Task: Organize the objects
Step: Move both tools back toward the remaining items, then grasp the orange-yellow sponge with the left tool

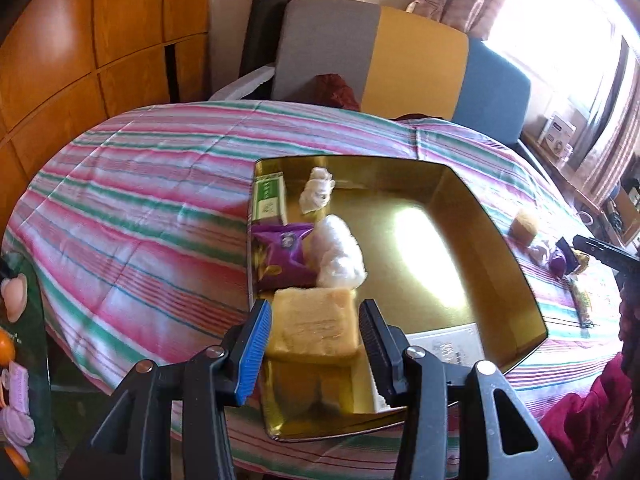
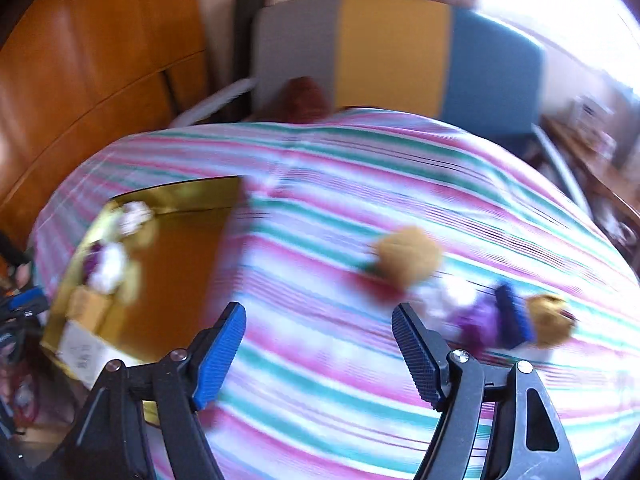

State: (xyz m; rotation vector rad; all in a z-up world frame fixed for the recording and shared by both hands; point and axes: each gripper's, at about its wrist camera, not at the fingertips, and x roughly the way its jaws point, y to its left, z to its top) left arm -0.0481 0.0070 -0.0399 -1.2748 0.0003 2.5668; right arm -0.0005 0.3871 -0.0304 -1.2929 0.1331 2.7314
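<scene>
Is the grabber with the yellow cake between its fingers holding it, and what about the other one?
The left gripper grips the wrapped yellow cake by its two opposite sides, above the gold tin. The right gripper is open and holds nothing.

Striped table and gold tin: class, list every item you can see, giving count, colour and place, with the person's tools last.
Tin: one, gold, on the striped cloth.
Green box: one, tin's far left corner.
Purple packet: one, in tin, nearer than the green box.
White wads: two, in tin, right of the box and packet.
Yellow block: one, in tin, between the left jaws.
White card: one, tin's near side.
Snacks: several, tan, white, purple, on cloth right of tin.
Left gripper: jaws astride the block.
Right gripper: open, empty, over cloth.
</scene>
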